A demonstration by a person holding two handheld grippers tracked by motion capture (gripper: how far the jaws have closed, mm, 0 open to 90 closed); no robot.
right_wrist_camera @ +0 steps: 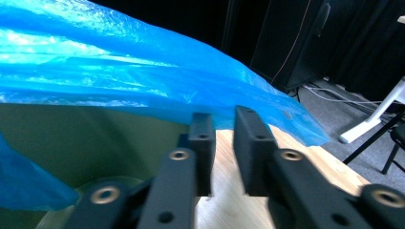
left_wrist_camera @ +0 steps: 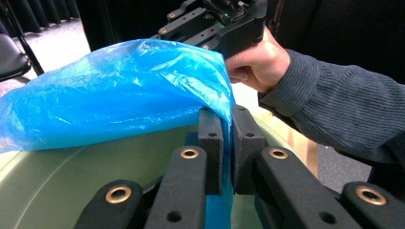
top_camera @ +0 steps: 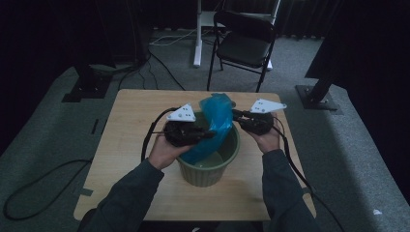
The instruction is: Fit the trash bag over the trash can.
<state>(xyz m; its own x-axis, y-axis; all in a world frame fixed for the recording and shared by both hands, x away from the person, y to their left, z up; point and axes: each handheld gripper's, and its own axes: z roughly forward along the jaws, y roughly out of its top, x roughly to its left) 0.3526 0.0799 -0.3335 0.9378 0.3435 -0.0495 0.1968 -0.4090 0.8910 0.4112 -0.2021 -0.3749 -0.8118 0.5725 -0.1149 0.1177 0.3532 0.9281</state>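
A blue plastic bag (top_camera: 217, 121) stands up out of a round green bin (top_camera: 208, 171) in the middle of the wooden table (top_camera: 130, 145). My left gripper (top_camera: 211, 134) reaches over the bin's left rim. In the left gripper view it (left_wrist_camera: 228, 138) is shut on a fold of the bag (left_wrist_camera: 119, 90), above the bin's inside (left_wrist_camera: 71, 176). My right gripper (top_camera: 235, 115) sits at the bag's upper right edge. In the right gripper view it (right_wrist_camera: 223, 119) shows a narrow gap with bare table behind it, and the bag (right_wrist_camera: 119, 71) stretches just past the tips, over the bin (right_wrist_camera: 95, 143).
A black folding chair (top_camera: 244, 41) and a white stand (top_camera: 197, 34) are on the carpet beyond the table. Cables (top_camera: 43, 193) trail over the floor at the left. The person's right hand (left_wrist_camera: 258, 64) holds the other gripper close behind the bag.
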